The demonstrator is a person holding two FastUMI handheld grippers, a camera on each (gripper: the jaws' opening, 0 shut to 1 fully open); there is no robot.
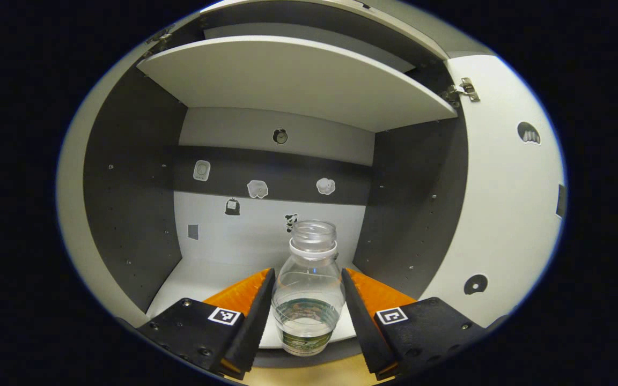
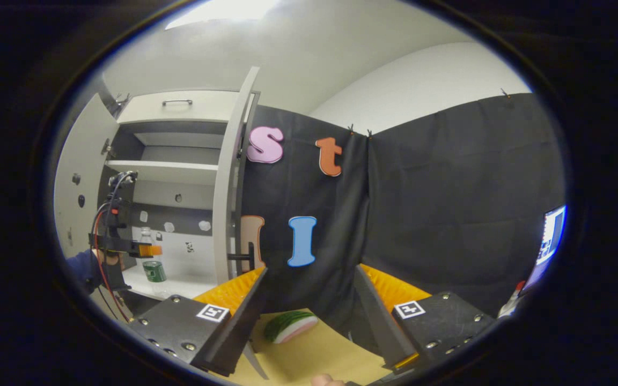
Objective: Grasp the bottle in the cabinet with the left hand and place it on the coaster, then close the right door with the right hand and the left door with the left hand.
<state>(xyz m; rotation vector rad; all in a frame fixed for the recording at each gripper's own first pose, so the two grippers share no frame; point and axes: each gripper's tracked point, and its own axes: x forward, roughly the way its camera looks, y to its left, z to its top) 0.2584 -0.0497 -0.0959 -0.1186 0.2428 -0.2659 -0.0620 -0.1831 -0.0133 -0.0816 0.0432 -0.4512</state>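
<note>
Now bottle [image 1: 309, 289] between fingers [image 1: 252, 316] – upright

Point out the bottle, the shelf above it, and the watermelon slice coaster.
bottle [image 1: 308, 289], left gripper view, clear body.
shelf [image 1: 293, 80], left gripper view, underside.
watermelon slice coaster [image 2: 291, 325], right gripper view, green rind.

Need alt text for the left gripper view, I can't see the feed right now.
The left claw is open around a clear uncapped bottle at the front of the cabinet's lower shelf, one finger on each side. An upper shelf spans above, stickers dot the back wall, and the right door stands open.
</note>
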